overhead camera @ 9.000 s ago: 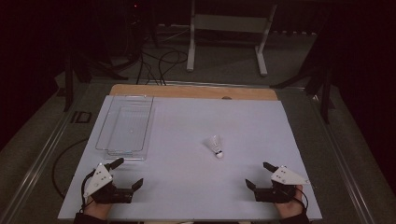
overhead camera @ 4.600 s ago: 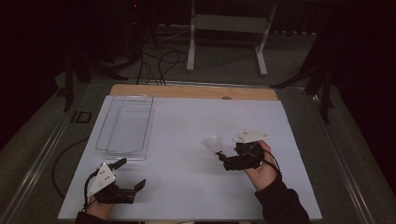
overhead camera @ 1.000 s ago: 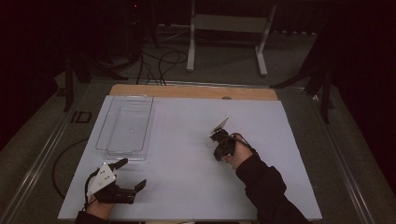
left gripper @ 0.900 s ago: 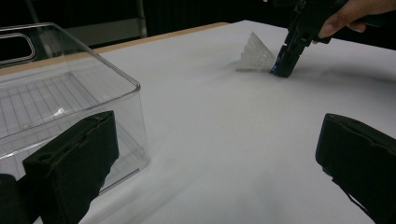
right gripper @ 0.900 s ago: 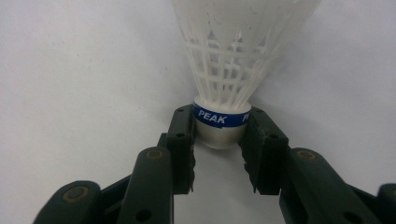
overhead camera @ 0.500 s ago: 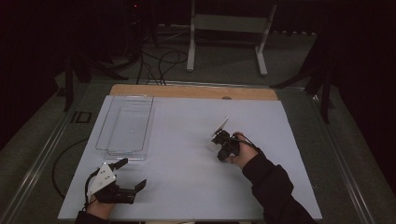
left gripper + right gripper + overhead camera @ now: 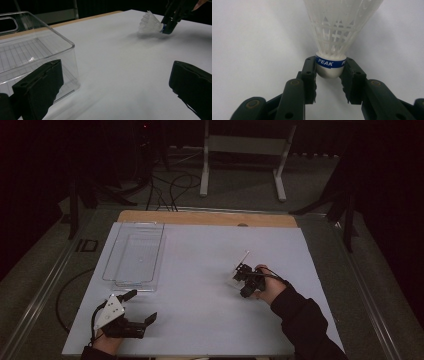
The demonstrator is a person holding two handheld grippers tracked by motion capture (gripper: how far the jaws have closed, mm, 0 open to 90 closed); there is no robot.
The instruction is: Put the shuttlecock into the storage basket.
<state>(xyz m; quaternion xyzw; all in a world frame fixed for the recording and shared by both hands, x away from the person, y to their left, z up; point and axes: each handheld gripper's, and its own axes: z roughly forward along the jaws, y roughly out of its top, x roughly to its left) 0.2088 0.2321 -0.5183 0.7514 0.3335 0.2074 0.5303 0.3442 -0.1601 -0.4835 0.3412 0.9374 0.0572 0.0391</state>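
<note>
A white plastic shuttlecock [image 7: 343, 27] is pinched at its cork base by the right gripper [image 7: 329, 75], whose black jaws are pressed against either side of the blue band marked PEAK. In the high view the right gripper [image 7: 248, 279] is seen right of centre, above the white table sheet [image 7: 200, 315], with the shuttlecock [image 7: 234, 279] a pale smudge at its left tip. In the left gripper view the shuttlecock [image 7: 150, 23] is seen at the upper right, skirt pointing towards the left of the frame and carried clear of the sheet, a soft shadow lying beneath it.

The left gripper [image 7: 134, 312] is rested at the lower left of the high view with its jaws spread wide and nothing between them. The clear plastic bin [image 7: 134, 254] is seen in the upper left of the sheet, empty, and is judged to be the likely destination.

The grip is taken only on the rounded cork, below the band, so a slip could be caused by any jolt or quick swing of the hand; the cork could be squeezed out of the jaws and dropped onto the sheet. The light skirt could be caught on the near wall of the bin if the approach is made too low, and the shuttlecock tipped outside. If it is released from too high, a bounce off the ribbed floor is possible.
</note>
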